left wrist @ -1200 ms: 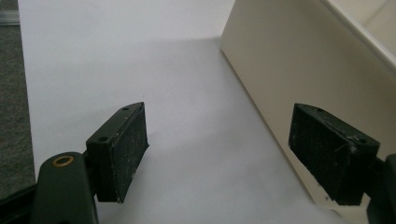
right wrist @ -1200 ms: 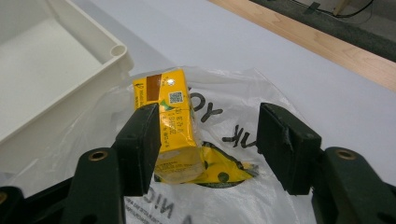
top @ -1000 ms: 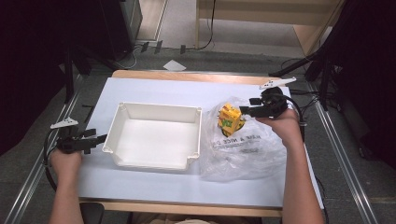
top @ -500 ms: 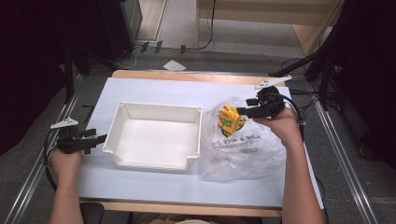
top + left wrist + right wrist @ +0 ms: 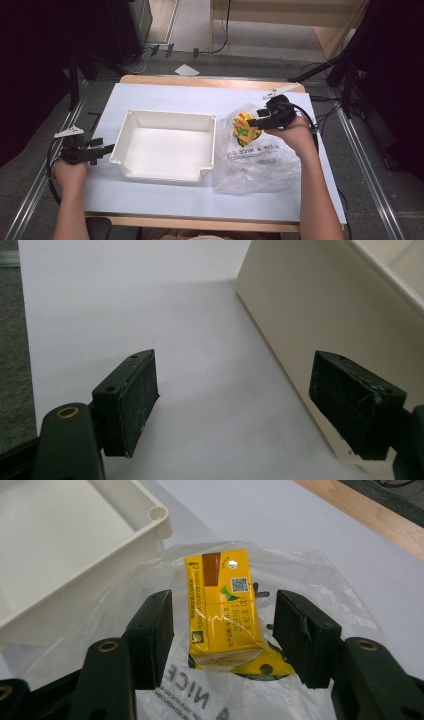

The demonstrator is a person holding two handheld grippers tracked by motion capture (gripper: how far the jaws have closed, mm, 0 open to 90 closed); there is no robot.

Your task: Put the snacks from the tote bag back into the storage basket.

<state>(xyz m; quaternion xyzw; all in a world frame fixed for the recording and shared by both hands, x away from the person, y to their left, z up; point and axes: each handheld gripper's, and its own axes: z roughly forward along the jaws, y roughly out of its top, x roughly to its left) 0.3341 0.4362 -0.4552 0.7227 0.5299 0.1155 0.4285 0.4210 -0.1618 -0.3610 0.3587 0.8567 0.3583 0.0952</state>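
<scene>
1. Right gripper [image 5: 256, 121] sits over the clear plastic bag [image 5: 255, 162]. Its jaws stand wide, one each side of a yellow carton [image 5: 223, 611], neither pad touching it. Reads as lining up for a pinch; not yet gripped.
2. The carton lies on top of the bag at its far end, right of the white tray [image 5: 167, 145], top panel facing up. A second yellow pack [image 5: 265, 667] lies under it, partly covered; in the high view the two show as one yellow cluster [image 5: 245, 129].
3. The bag lies flat and crumpled on the white sheet [image 5: 210, 97], its left edge just beside the tray's right wall. Likely the source of the goods, the tray the destination.
4. The tray has nothing in it and sits mid-table, between the two hands.
5. Left gripper [image 5: 102, 149] waits low at the tray's left wall, jaws wide, holding nothing; the tray wall [image 5: 320, 325] stands near its right pad. Probably parked to steady the tray.
6. Count: two grippers, one tray, one bag, at least two yellow packs.
</scene>
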